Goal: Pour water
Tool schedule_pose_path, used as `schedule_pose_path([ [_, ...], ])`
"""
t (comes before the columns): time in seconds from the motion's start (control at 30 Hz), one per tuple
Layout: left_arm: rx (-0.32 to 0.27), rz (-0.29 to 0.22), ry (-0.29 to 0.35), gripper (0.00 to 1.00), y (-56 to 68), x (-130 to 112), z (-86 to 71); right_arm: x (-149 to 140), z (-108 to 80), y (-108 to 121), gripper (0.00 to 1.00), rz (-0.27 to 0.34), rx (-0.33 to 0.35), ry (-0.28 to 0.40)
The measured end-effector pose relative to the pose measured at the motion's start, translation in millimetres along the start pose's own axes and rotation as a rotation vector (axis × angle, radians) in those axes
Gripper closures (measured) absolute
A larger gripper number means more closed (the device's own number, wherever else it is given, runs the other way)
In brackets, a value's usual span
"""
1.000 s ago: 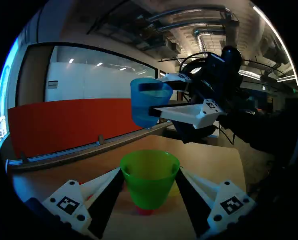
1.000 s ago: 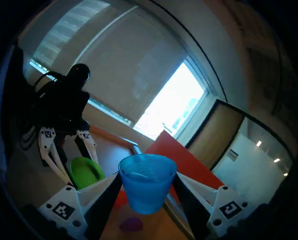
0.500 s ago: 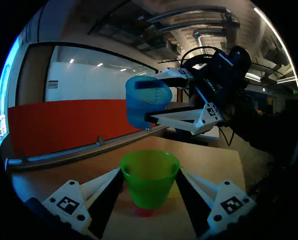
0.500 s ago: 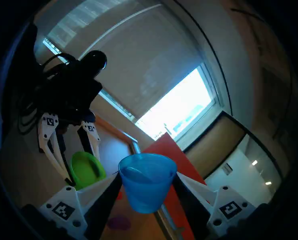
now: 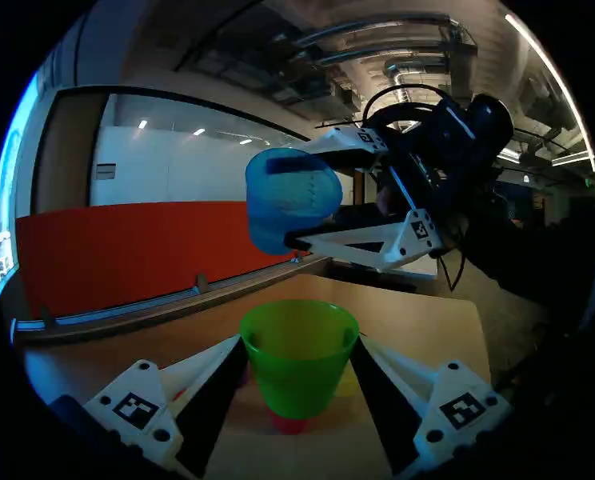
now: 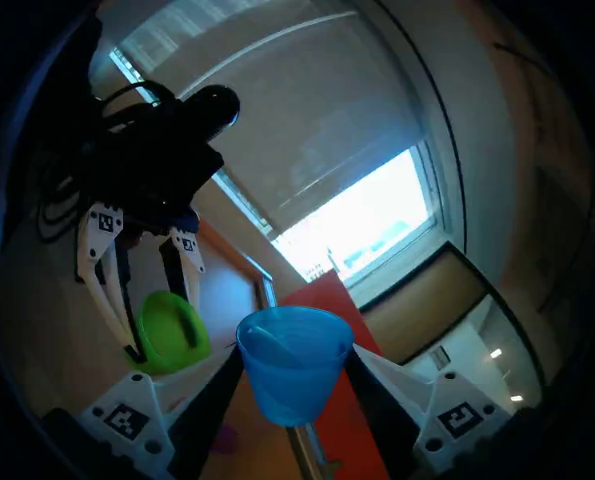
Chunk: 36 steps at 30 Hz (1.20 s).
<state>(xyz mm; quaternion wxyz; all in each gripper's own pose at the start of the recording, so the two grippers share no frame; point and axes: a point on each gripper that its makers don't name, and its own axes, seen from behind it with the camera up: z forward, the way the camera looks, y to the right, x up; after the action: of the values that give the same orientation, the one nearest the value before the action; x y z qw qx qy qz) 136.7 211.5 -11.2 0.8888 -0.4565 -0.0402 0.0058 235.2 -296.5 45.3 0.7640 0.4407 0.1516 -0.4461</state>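
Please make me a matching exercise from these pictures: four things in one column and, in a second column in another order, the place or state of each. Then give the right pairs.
Things:
1. blue cup
2. green cup
3. red panel
4. table

Places or states:
A. stands behind the table's far edge
B. tilted, raised, held in the right gripper
C. pale wooden top, below the green cup
D. upright, low, held in the left gripper

Pairs: 1-B, 2-D, 3-A, 4-C
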Motion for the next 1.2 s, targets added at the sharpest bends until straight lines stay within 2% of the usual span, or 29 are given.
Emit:
schedule_pose_path([
  [0.47, -0.005, 0.001, -0.001, 0.14, 3.4, -1.0, 2.6, 1.1, 3.4, 5.0, 0.11, -0.108, -0.009, -0.010],
  [1.2, -0.013, -0.001, 0.001, 0.14, 5.5, -2.2, 5.1, 1.3, 8.6, 9.3, 0.11, -0.233, -0.022, -0.018],
])
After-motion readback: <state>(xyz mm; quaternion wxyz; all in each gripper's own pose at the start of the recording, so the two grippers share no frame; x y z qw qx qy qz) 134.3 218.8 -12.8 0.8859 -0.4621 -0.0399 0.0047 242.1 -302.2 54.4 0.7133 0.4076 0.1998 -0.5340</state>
